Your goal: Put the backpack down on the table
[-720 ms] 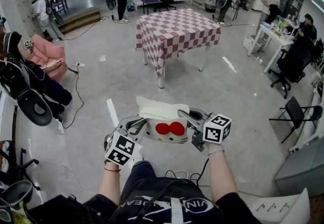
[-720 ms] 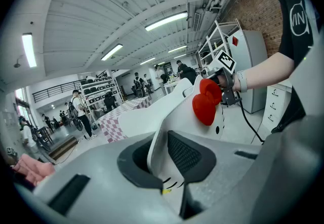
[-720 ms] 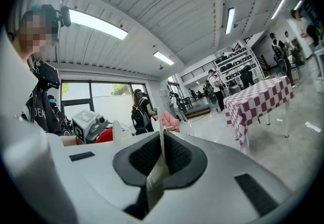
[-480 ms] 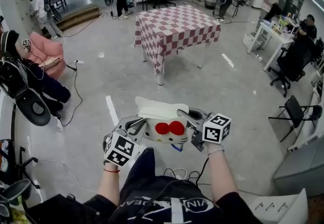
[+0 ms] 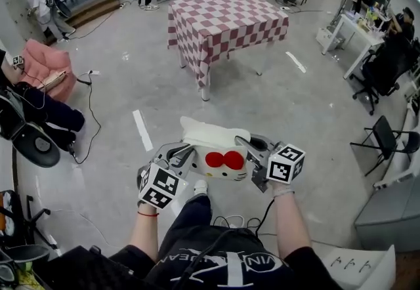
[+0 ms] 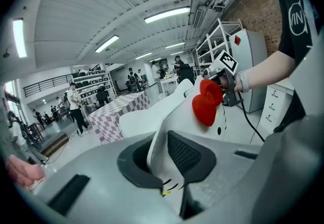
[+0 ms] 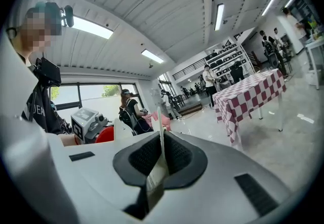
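Observation:
A white cat-face backpack (image 5: pixel 220 151) with a red bow (image 5: pixel 224 160) hangs in the air in front of me, held between both grippers above the floor. My left gripper (image 5: pixel 186 158) is shut on its left edge; the white panel (image 6: pixel 167 132) is pinched between the dark pads. My right gripper (image 5: pixel 257 159) is shut on its right edge, a thin white flap (image 7: pixel 158 159) clamped between the jaws. The table (image 5: pixel 226 16) with a red-and-white checked cloth stands some way ahead across the floor, also seen as the checked table (image 7: pixel 250 94) in the right gripper view.
A pink chair (image 5: pixel 56 72) and a seated person (image 5: pixel 26 108) are at the left. Black office chairs (image 5: pixel 387 144) and a white desk (image 5: pixel 354 29) stand at the right. Cables (image 5: pixel 230 222) lie by my feet. Several people stand beyond the table near shelves.
I have walked forward: the checked table sits a little nearer and lower in view. The backpack stays gripped by both grippers at the same height.

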